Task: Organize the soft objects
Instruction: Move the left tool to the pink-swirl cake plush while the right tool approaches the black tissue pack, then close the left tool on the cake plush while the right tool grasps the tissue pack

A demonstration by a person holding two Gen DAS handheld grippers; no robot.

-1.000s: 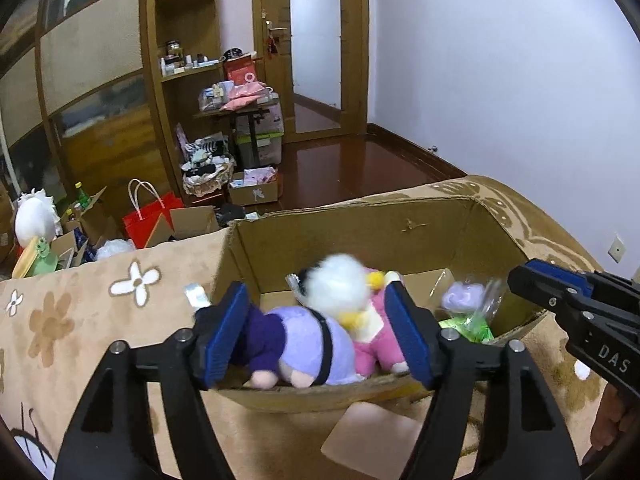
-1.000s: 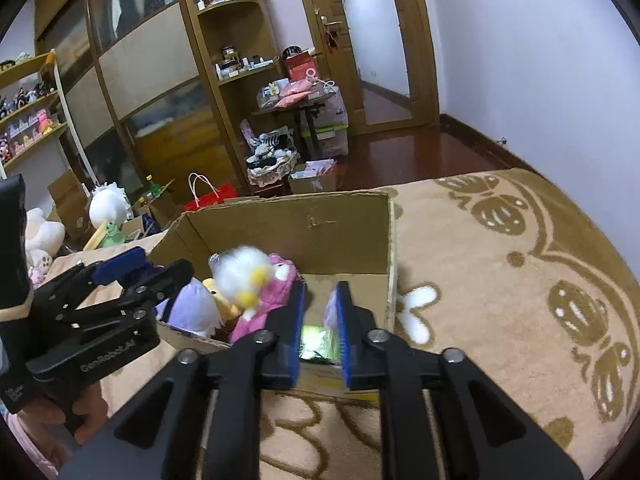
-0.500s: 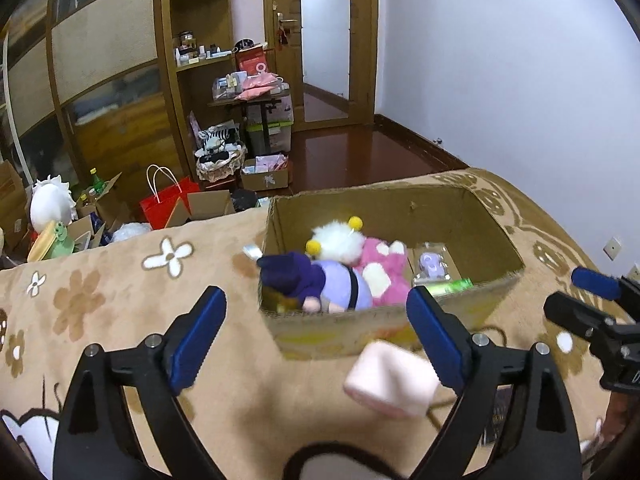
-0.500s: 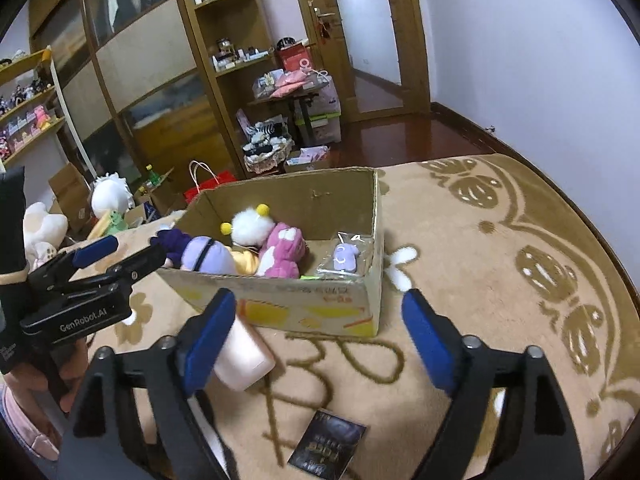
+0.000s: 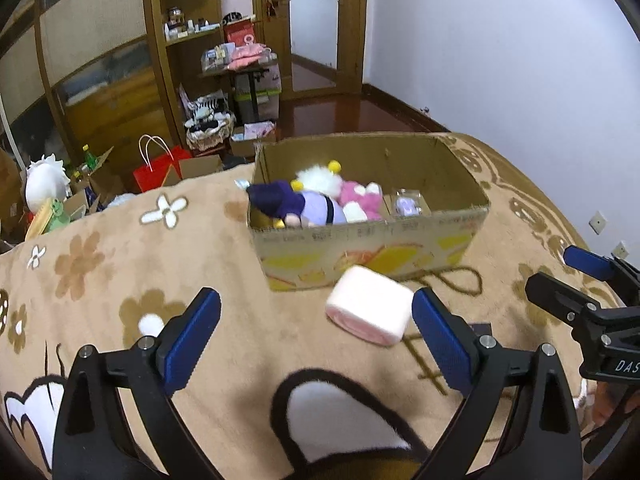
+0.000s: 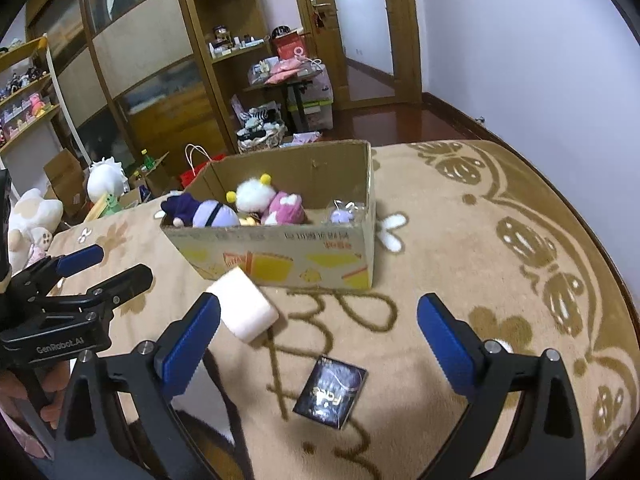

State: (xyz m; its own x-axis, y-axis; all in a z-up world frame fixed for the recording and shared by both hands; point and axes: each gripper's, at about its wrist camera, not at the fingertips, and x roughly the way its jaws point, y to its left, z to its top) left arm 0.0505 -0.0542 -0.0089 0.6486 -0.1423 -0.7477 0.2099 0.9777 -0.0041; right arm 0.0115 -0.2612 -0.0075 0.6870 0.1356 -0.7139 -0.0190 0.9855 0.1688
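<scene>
An open cardboard box stands on a beige patterned blanket. Inside it lie a purple doll, a white fluffy plush, a pink plush and a small bagged purple toy. A pink-and-white soft block lies on the blanket just in front of the box. My left gripper hovers short of the block, its jaws opening with nothing pressed between them. My right gripper is beside it, its jaws opening over bare blanket.
A dark card packet lies on the blanket near my right gripper. A small white pompom sits by my left finger. Beyond the blanket's far edge are a red bag, open cartons, plush toys and wooden shelving.
Both grippers have drawn back from the box and spread wide. The purple doll and the bagged toy they were shut on now lie in the box. The soft block has come into view.
</scene>
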